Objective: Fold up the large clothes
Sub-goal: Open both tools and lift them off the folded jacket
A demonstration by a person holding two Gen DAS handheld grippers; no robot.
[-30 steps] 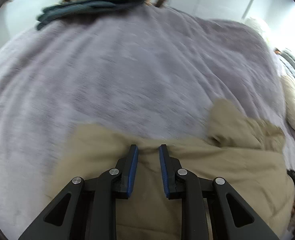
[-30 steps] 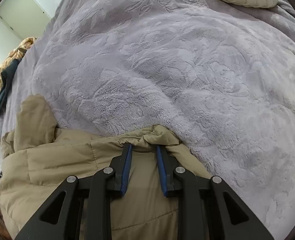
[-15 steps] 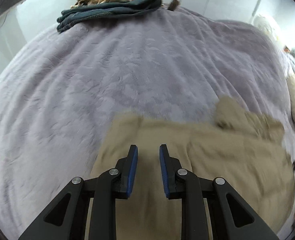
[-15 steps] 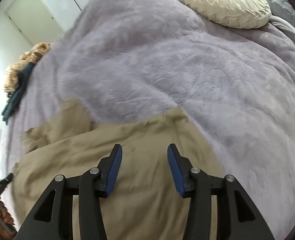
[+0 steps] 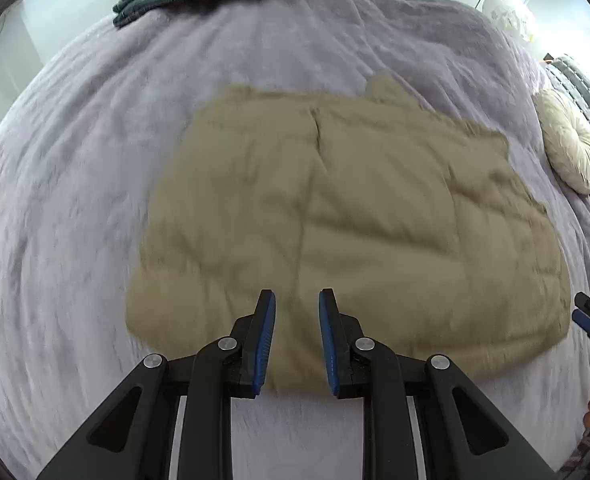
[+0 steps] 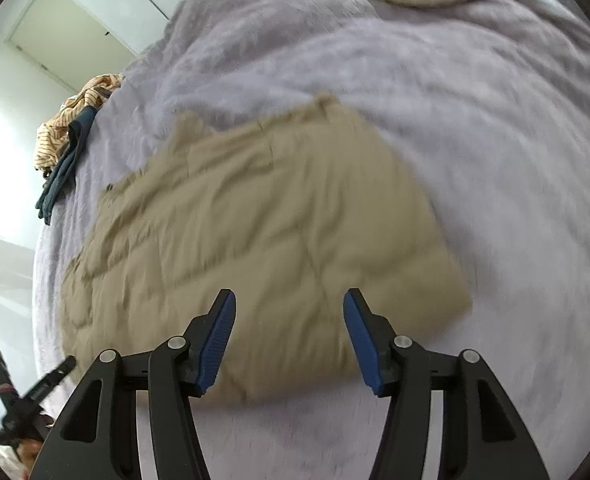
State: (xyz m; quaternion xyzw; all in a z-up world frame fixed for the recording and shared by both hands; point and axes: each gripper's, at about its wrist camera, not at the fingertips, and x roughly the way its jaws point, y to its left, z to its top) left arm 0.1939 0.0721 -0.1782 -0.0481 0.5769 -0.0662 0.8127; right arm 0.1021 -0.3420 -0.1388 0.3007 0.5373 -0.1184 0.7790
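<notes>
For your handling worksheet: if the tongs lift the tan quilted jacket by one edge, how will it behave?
The tan quilted jacket would likely droop, since it lies soft and creased. Its puffy stitched panels suggest it is light for its bulk. On the plush blanket it probably drags rather than slides.

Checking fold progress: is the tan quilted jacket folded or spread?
Folded: the tan quilted jacket lies as a compact rectangle, no sleeves spread, on the purple blanket.

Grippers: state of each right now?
Left gripper: open, narrow gap, holding nothing, above the tan jacket.
Right gripper: wide open, empty, above the same jacket.

Spread fingers (image 6: 219, 328) above tan quilted garment (image 6: 255, 220) on lilac blanket (image 6: 475, 140)
</notes>
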